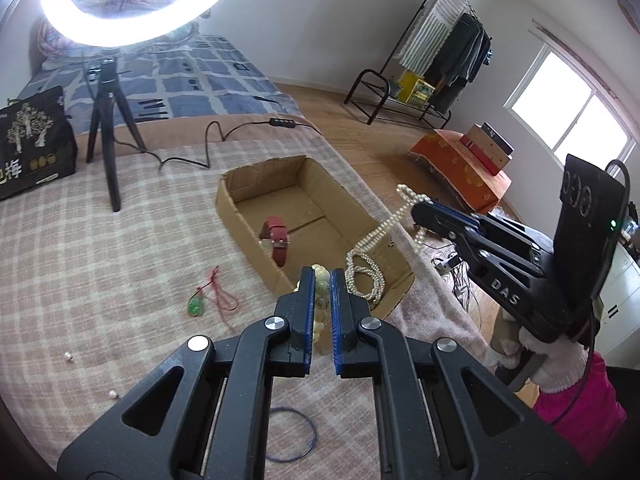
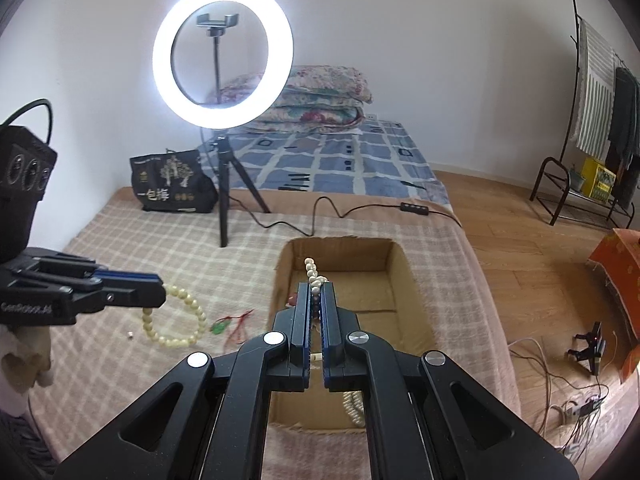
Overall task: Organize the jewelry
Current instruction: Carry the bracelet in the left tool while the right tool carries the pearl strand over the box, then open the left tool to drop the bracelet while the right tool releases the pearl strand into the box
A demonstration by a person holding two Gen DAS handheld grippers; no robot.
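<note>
Your right tool (image 2: 316, 294) was clamped on the pearl necklace (image 1: 370, 256), its limp tail trailing into the cardboard box (image 1: 256, 224) on the bed beside the red watch (image 1: 277, 240). Your left tool (image 1: 321, 280) was pinched on the cream bead bracelet (image 2: 176, 316), which hung loose. Both looked light, floppy and slippery, so gripping across several beads seemed safest.

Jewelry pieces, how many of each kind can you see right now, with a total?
Pearl necklace: 1
Cream bead bracelet: 1
Red-strap watch: 1
Green pendant on red cord: 1
Blue thin ring loop: 1
Loose pearls: 2
Total: 7
</note>
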